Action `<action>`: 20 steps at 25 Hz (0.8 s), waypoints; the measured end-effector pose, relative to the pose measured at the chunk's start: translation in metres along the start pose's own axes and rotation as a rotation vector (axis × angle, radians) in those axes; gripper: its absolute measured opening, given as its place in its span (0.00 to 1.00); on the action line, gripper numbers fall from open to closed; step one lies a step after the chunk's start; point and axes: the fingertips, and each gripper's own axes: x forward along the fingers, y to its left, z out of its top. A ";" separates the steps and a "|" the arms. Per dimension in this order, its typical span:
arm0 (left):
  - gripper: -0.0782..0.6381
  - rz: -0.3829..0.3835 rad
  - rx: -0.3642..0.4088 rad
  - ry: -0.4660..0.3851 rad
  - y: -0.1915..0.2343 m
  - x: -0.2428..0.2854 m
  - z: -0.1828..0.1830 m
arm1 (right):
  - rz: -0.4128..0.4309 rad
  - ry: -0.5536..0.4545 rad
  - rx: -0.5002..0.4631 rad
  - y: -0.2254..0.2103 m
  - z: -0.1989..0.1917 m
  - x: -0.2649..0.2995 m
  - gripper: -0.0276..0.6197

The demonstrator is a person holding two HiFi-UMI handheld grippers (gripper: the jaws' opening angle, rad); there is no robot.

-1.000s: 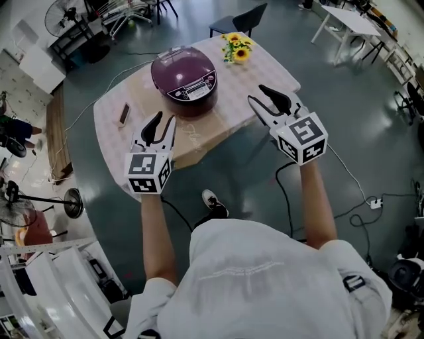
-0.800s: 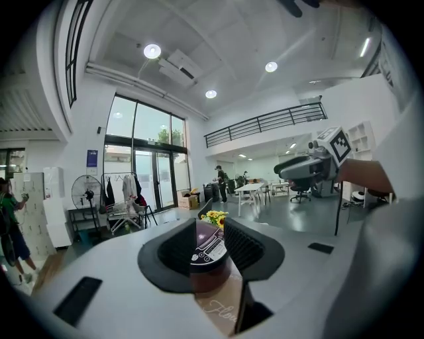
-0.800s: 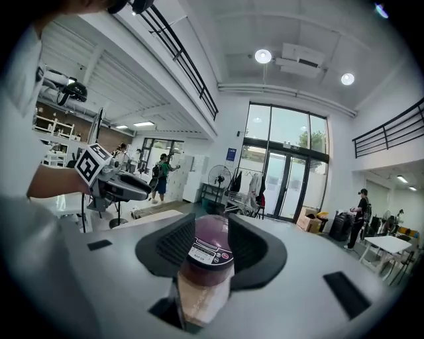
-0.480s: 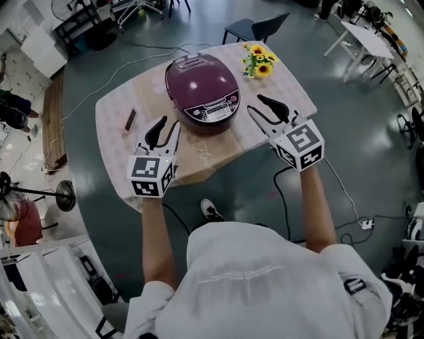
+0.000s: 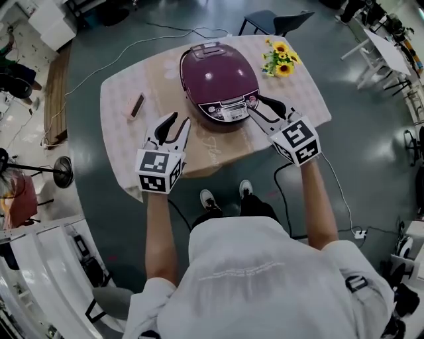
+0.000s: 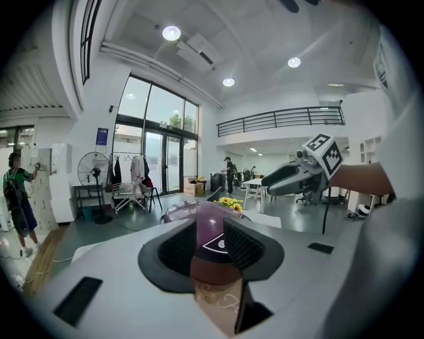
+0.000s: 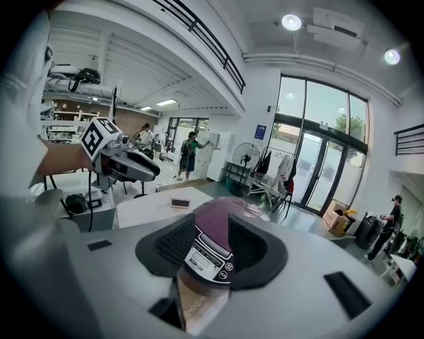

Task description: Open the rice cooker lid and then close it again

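A purple rice cooker [image 5: 222, 78] stands on the table [image 5: 126, 149] with its lid down and its control panel [image 5: 228, 109] facing me. My left gripper [image 5: 176, 123] hovers open over the table's near edge, a little left of the cooker and apart from it. My right gripper [image 5: 263, 106] sits close by the cooker's front right side, its jaws opening with nothing between them. The left gripper view shows the cooker [image 6: 207, 222] beyond the open jaws [image 6: 210, 233]. In the right gripper view the panel [image 7: 211, 257] lies past the open jaws [image 7: 213, 242].
A dark phone-like slab [image 5: 137, 104] lies on the table's left part. Sunflowers [image 5: 281, 61] stand at the far right corner. A chair [image 5: 275, 20] is behind the table, a cable [image 5: 285, 192] trails on the floor, and people [image 7: 191, 153] stand far off.
Both grippers moved forward and down toward the cooker. The right one went from the table's right edge to the cooker's front right side. Table and cooker now sit nearer in view.
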 end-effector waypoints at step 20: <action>0.31 0.200 -0.164 0.114 0.000 0.018 -0.042 | 0.424 0.152 -0.213 0.024 -0.061 0.086 0.38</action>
